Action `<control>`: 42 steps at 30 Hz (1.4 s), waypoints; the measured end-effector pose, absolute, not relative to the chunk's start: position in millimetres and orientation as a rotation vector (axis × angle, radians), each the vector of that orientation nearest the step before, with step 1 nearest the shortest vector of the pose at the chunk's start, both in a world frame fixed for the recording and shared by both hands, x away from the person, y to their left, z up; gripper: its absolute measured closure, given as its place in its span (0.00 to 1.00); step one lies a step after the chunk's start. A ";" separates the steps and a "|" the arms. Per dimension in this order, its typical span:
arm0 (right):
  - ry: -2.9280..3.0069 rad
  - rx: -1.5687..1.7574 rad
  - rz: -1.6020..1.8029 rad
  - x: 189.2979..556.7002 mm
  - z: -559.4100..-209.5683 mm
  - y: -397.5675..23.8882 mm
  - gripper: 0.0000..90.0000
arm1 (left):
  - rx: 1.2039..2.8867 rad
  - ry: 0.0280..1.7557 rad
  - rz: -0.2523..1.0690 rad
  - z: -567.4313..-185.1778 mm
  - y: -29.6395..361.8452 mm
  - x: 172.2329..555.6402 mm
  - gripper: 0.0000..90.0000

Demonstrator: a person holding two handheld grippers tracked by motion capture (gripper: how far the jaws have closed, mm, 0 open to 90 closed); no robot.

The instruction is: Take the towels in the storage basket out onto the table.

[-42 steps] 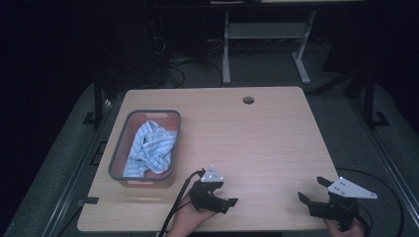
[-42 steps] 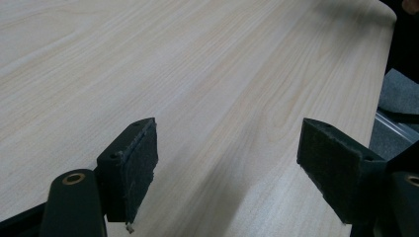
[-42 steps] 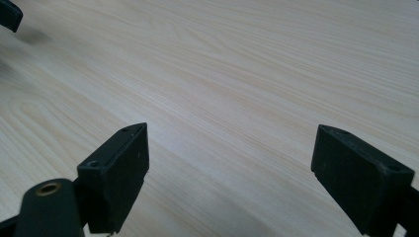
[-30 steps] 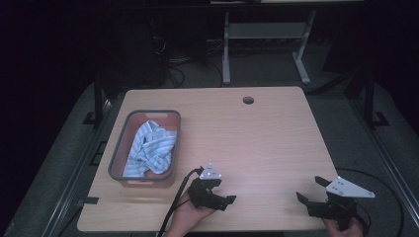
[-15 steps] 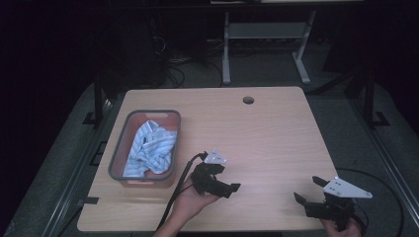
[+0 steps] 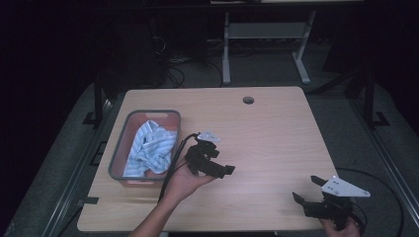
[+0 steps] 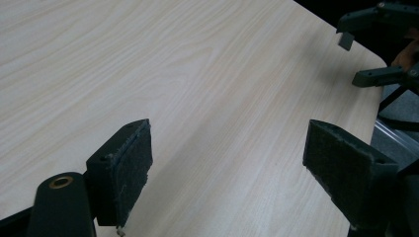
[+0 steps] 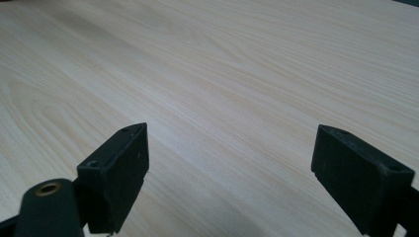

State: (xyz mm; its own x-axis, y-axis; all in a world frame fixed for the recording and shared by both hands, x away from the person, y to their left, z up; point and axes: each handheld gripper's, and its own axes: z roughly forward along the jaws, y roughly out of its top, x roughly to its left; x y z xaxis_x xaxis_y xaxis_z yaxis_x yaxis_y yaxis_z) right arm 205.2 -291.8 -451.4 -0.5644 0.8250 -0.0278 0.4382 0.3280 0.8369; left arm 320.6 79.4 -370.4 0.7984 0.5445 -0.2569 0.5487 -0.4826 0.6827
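My left gripper (image 6: 223, 167) is held above the wooden table (image 6: 276, 138), just right of a grey bin (image 6: 118, 148), pointing toward the table's right side. In the left gripper view its jaws (image 7: 231, 145) stand wide apart over bare wood; they have just been opening, with nothing between them. My right gripper (image 6: 306, 190) hovers at the near right corner of the table. Its jaws (image 8: 230, 153) are also open and hold nothing. A crumpled blue-and-white striped cloth (image 6: 150, 148) lies in the bin.
A round cable hole (image 6: 248, 100) sits near the table's far edge. The left gripper's black cable (image 6: 173, 165) trails along the bin's right wall. The right gripper (image 7: 353, 59) shows in the left gripper view at top right. Dark floor with a metal stand (image 6: 267, 29) lies beyond.
My left hand has risen and moved away from the table's near edge, ending closer to the bin. The right gripper has stayed put.
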 end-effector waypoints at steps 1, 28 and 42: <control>2.147 1.107 1.138 205.2 -451.5 -291.6 0.16 | 2.182 0.801 -0.014 -368.3 80.0 323.3 0.21; 2.158 1.073 1.135 205.5 -447.7 -286.6 0.16 | 2.088 1.007 -0.042 -334.7 157.2 367.4 0.24; 2.171 1.074 1.134 205.2 -447.0 -284.7 0.16 | 2.069 1.128 0.043 -329.3 190.7 372.8 0.23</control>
State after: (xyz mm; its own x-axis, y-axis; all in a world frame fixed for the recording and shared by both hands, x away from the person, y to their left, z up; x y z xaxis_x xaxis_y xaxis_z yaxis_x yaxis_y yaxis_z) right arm 205.2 -284.7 -447.0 -0.5875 0.8081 -0.0433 0.4262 0.3544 0.8323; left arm 372.8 190.7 -329.3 0.6080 0.7305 -0.3108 0.7047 -0.3162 0.6352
